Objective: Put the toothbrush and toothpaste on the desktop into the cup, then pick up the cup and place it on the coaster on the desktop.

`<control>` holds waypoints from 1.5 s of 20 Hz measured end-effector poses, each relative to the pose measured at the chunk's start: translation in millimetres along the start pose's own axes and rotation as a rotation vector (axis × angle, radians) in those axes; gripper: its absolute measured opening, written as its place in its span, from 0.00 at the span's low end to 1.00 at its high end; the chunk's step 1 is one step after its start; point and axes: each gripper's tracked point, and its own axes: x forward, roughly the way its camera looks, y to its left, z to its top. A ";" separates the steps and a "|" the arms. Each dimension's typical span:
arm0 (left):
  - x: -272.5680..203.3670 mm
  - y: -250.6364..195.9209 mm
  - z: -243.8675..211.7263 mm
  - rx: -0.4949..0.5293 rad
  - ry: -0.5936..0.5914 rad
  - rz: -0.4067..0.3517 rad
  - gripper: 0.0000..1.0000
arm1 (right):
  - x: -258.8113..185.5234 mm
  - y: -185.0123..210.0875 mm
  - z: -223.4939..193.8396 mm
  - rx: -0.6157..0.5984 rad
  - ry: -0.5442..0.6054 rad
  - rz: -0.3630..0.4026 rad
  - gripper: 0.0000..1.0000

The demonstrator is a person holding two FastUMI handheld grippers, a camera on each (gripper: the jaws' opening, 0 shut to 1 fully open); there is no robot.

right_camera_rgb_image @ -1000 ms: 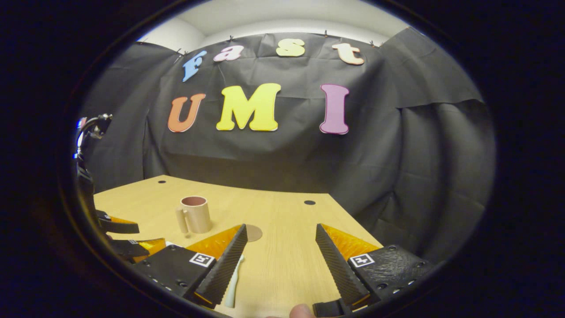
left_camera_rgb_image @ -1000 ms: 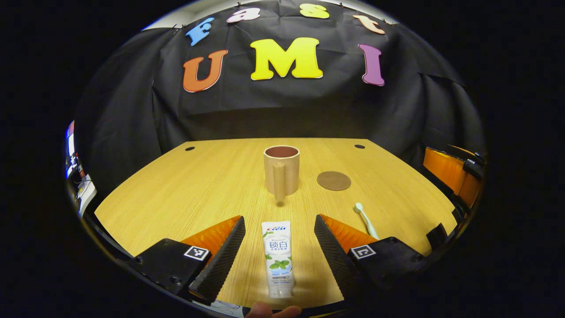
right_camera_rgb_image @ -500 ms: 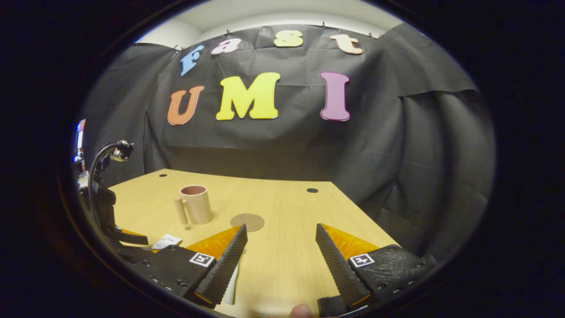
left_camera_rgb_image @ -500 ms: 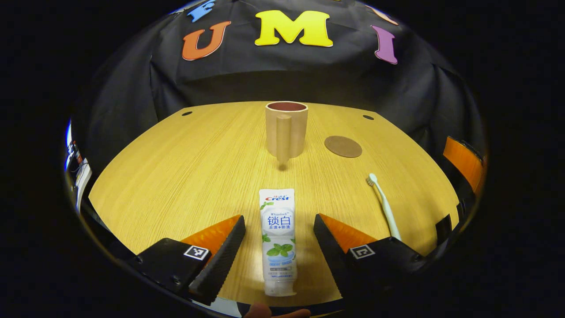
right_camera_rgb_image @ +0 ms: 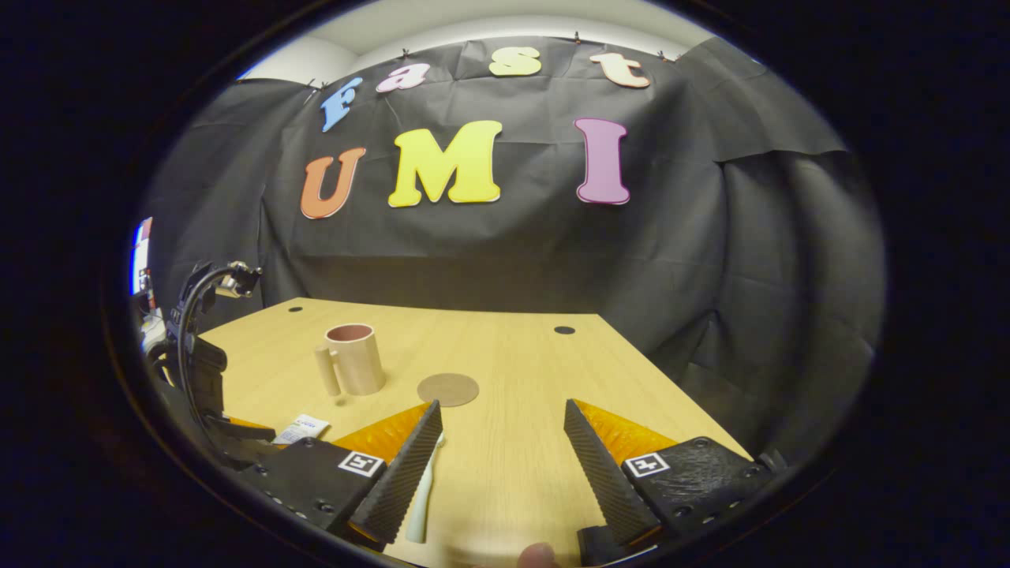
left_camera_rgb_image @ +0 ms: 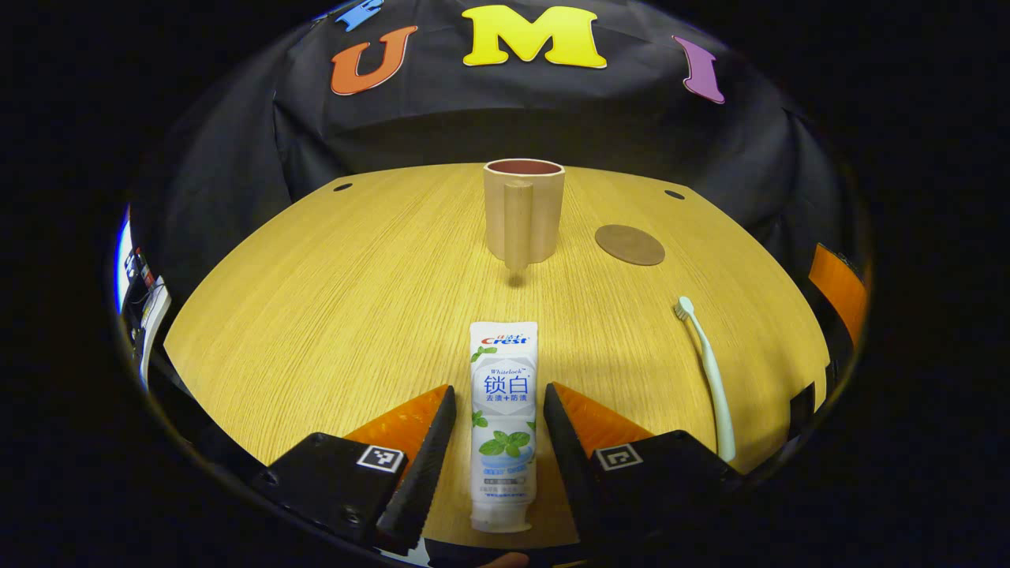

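Left gripper view: your left gripper [left_camera_rgb_image: 495, 457] has its jaws narrowly apart, one on each side of the toothpaste [left_camera_rgb_image: 503, 418], close to it; contact cannot be told. The tube lies flat on the desktop [left_camera_rgb_image: 331, 300], long axis near-to-far, cap end near. Far: the cup [left_camera_rgb_image: 524, 210], upright, handle facing you. Right of it, the coaster [left_camera_rgb_image: 630, 244]. Right of the tube, the toothbrush [left_camera_rgb_image: 708, 372], head far.

Right gripper view: your right gripper [right_camera_rgb_image: 503, 465] has jaws wide apart, empty. The toothbrush [right_camera_rgb_image: 422, 497] lies beside its left finger.
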 end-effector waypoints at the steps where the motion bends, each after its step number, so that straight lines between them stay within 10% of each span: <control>1: -0.3 1.0 -0.3 0.003 0.006 0.006 0.64 | 0.5 0.9 -0.5 -0.002 0.001 0.003 0.95; 9: -4.0 -5.7 4.7 -0.046 0.010 -0.017 0.40 | 5.0 18.9 -25.5 0.067 0.097 0.096 0.95; 28: -81.3 7.1 108.1 -0.007 -0.419 -0.030 0.43 | 56.8 77.8 -99.7 -0.032 0.342 0.082 0.95; 30: -79.8 12.2 114.1 -0.021 -0.427 -0.023 0.39 | 57.3 79.9 -109.3 -0.017 0.391 0.087 0.83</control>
